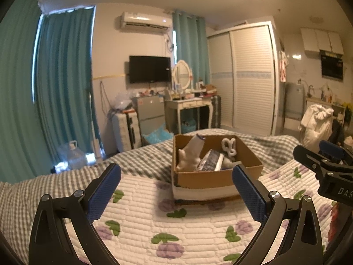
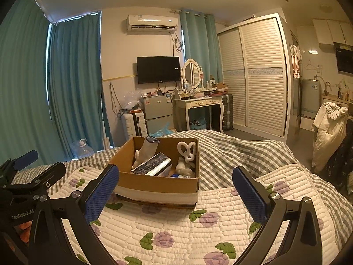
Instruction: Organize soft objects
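A brown cardboard box (image 1: 218, 177) stands on the flowered quilt (image 1: 172, 227) of the bed, ahead of both grippers; it also shows in the right wrist view (image 2: 158, 183). Inside it are a white plush toy (image 1: 189, 156), a dark patterned packet (image 1: 209, 161) and a white looped soft toy (image 1: 229, 146); the same loop toy (image 2: 187, 151) and packet (image 2: 152, 164) show in the right wrist view. My left gripper (image 1: 176, 190) is open and empty, above the quilt short of the box. My right gripper (image 2: 176, 190) is open and empty, to the right of the left one.
A grey checked blanket (image 2: 231, 152) covers the far bed. Beyond stand a small fridge (image 2: 157, 112), a white dressing table (image 2: 198, 106), a suitcase (image 2: 134, 125), a water jug (image 2: 82, 149), a louvred wardrobe (image 2: 253, 75) and teal curtains (image 2: 72, 84). White clothes (image 2: 328, 130) hang at right.
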{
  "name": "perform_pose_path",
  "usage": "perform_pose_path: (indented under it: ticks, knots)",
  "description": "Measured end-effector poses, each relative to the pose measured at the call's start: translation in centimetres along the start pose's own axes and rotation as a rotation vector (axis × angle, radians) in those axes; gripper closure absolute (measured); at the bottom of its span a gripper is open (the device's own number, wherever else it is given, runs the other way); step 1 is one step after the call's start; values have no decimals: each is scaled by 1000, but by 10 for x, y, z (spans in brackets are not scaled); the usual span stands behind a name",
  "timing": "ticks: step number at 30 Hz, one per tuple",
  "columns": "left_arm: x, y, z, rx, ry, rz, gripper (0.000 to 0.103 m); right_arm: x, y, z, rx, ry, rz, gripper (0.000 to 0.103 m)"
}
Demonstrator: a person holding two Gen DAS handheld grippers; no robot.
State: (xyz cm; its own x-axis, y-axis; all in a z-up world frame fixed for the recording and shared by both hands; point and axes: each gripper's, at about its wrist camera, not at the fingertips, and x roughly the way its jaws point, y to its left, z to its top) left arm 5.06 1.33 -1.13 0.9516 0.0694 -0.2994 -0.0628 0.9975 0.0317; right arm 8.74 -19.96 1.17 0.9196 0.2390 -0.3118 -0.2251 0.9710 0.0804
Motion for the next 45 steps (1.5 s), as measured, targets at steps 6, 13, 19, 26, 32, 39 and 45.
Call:
perform_pose_path:
  ticks: [6,13,19,26,32,39,45]
  knots:
    - [-1,2,1,-12,4,-10,0,2,4,-2,-9,5,-6,0]
    - [0,2,2,-13,6,-13,0,4,5,-5,-11,12,-9,0]
    - [-1,2,1,-13,7,-18,0,4,5,-7,-7,5,-17,0]
    - [-1,3,0,-16,4,-17,0,5,6,-9,-7,10,-22,0]
    - [0,4,-2,-16,3,-17,0,5,6,-9,-9,4,-24,0]
    - [-2,6,-2,-19,6,-21,0,6,5,-10,-6,10,-26,0]
    - [-2,6,-2,-20,8,-20,0,7,5,-10,-6,11,-26,0]
